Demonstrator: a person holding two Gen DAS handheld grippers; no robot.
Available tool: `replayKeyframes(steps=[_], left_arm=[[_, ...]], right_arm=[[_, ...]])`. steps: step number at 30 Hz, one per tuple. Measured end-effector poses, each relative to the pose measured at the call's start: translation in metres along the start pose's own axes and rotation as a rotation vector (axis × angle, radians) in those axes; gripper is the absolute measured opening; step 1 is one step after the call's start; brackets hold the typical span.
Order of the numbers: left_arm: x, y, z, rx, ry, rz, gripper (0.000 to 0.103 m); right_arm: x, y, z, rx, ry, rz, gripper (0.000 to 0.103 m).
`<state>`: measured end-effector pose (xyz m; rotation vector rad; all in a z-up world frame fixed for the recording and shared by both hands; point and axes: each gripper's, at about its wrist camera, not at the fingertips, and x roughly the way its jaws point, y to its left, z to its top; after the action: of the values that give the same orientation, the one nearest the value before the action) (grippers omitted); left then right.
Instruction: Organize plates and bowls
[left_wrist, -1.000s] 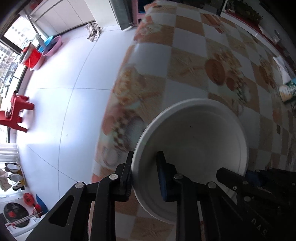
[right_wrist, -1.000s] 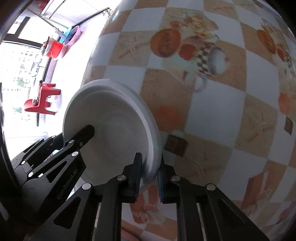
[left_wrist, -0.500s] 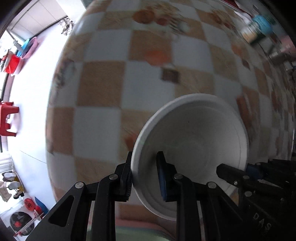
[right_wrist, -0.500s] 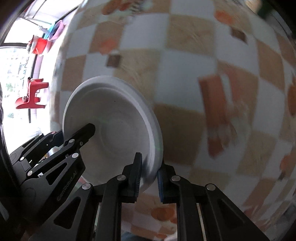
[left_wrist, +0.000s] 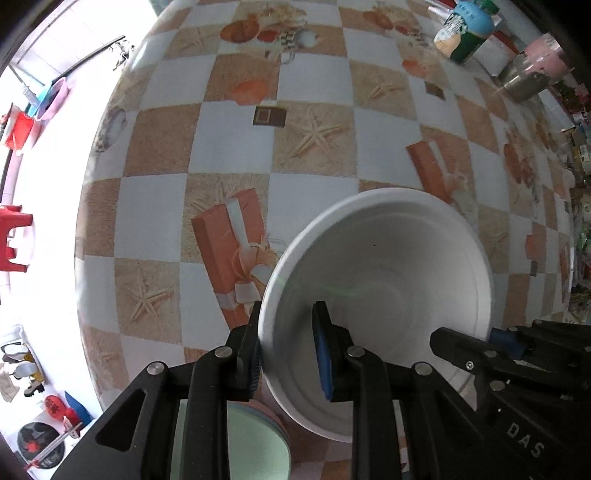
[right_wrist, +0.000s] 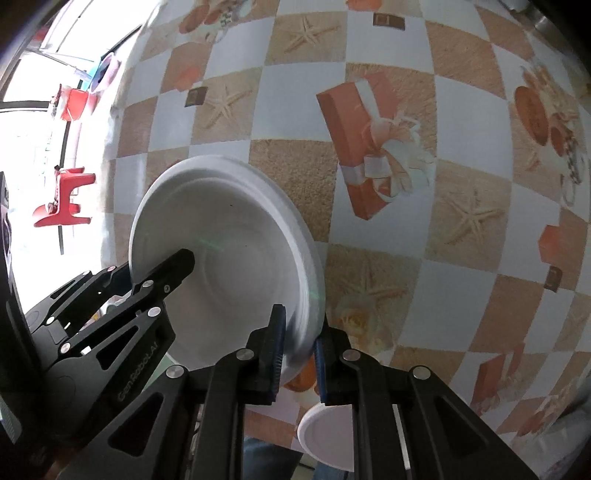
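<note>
**A:** Left wrist view first: the left tool (left_wrist: 286, 347) is seen clenched on the rim of a white bowl (left_wrist: 388, 280), one pad outside the wall and one blue pad inside. The bowl is held up off the checkered tabletop (left_wrist: 236, 147), tipped so its inside faces the camera. The right tool (left_wrist: 491, 338) is spotted at the bowl's far rim, off to the right.

**B:** Same thing from the right wrist view tbh. The right tool (right_wrist: 299, 339) is clamped on the bowl's (right_wrist: 236, 258) near edge, and the left tool (right_wrist: 159, 266) is caught gripping the opposite side, to the left. So the bowl is pinched by both at once.

**A:** Anything under them?

**B:** Below the left tool, a mint-green dish (left_wrist: 255, 450) is stacked on something pinkish (left_wrist: 275, 421), only partly visible between the fingers. Under the right tool, a small white round piece (right_wrist: 325, 432) is seen; bowl or plate can't be told.

**A:** Far beyond the left tool, a green container (left_wrist: 463, 33) and a pink-wrapped jar (left_wrist: 532, 70) are parked at the tabletop's edge.
</note>
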<state>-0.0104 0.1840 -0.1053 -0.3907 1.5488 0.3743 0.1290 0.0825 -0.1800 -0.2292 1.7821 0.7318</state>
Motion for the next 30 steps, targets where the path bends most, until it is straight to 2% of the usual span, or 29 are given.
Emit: replayKeyframes(steps=[5, 6, 11, 13, 19, 25, 30], left_arm=[[-0.024, 0.0, -0.015, -0.016, -0.041, -0.012, 0.026], [-0.029, 0.011, -0.013, -0.018, -0.046, -0.018, 0.026], [-0.043, 0.017, -0.015, 0.018, -0.068, -0.032, 0.026], [-0.047, 0.001, -0.031, 0.039, -0.076, -0.041, 0.026], [-0.061, -0.038, -0.046, 0.123, -0.102, -0.055, 0.026], [-0.069, -0.066, -0.062, 0.227, -0.119, -0.069, 0.026], [-0.069, -0.084, -0.073, 0.268, -0.108, -0.077, 0.026]], right_arm=[[-0.009, 0.007, -0.017, -0.009, -0.042, -0.004, 0.017], [-0.011, 0.01, -0.02, -0.008, -0.051, -0.006, 0.017], [-0.02, 0.009, -0.035, 0.017, -0.078, -0.008, 0.017], [-0.022, 0.007, -0.045, 0.032, -0.093, -0.011, 0.017], [-0.037, -0.003, -0.078, 0.102, -0.145, -0.014, 0.017], [-0.047, -0.021, -0.112, 0.193, -0.189, -0.021, 0.017], [-0.051, -0.035, -0.135, 0.248, -0.2, -0.025, 0.017]])
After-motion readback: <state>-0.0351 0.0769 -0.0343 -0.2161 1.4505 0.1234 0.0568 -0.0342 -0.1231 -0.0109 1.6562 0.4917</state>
